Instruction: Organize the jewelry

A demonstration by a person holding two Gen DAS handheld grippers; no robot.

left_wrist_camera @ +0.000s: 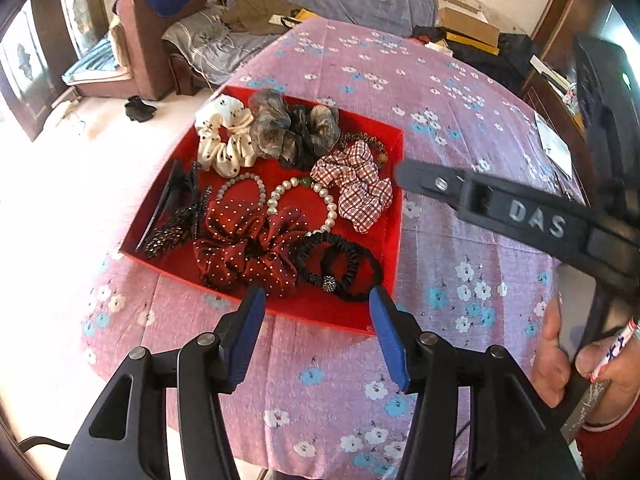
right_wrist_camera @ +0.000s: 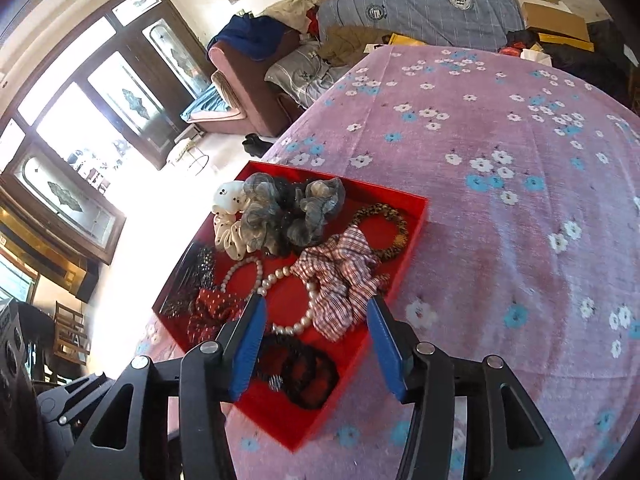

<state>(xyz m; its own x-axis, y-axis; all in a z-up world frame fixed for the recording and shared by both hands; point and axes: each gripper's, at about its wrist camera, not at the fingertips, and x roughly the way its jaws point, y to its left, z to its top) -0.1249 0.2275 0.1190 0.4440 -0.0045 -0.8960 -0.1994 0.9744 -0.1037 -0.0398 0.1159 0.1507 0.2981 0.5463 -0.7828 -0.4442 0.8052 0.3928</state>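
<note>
A red tray [left_wrist_camera: 308,314] sits on the floral pink tablecloth [left_wrist_camera: 460,120] and holds several hair and jewelry pieces. Among them are a white dotted scrunchie [left_wrist_camera: 224,136], a grey sheer scrunchie [left_wrist_camera: 280,128], a plaid scrunchie [left_wrist_camera: 356,188], a dark red dotted scrunchie [left_wrist_camera: 248,248], a pearl bracelet [left_wrist_camera: 328,204], black hair ties [left_wrist_camera: 340,264] and black clips [left_wrist_camera: 176,212]. My left gripper [left_wrist_camera: 317,294] hovers open over the tray's near edge, nothing between its pads. My right gripper [right_wrist_camera: 316,302] is open and empty above the plaid scrunchie [right_wrist_camera: 340,280] and pearl bracelet [right_wrist_camera: 296,326]. One right finger [left_wrist_camera: 520,212] crosses the left wrist view.
A person's hand [left_wrist_camera: 560,360] grips the right tool's handle at the right edge. A white paper [left_wrist_camera: 554,144] lies near the table's far right rim. Beyond the table stand a brown sofa [left_wrist_camera: 140,40] with clothes and a bed with a blue-grey cover [right_wrist_camera: 420,12].
</note>
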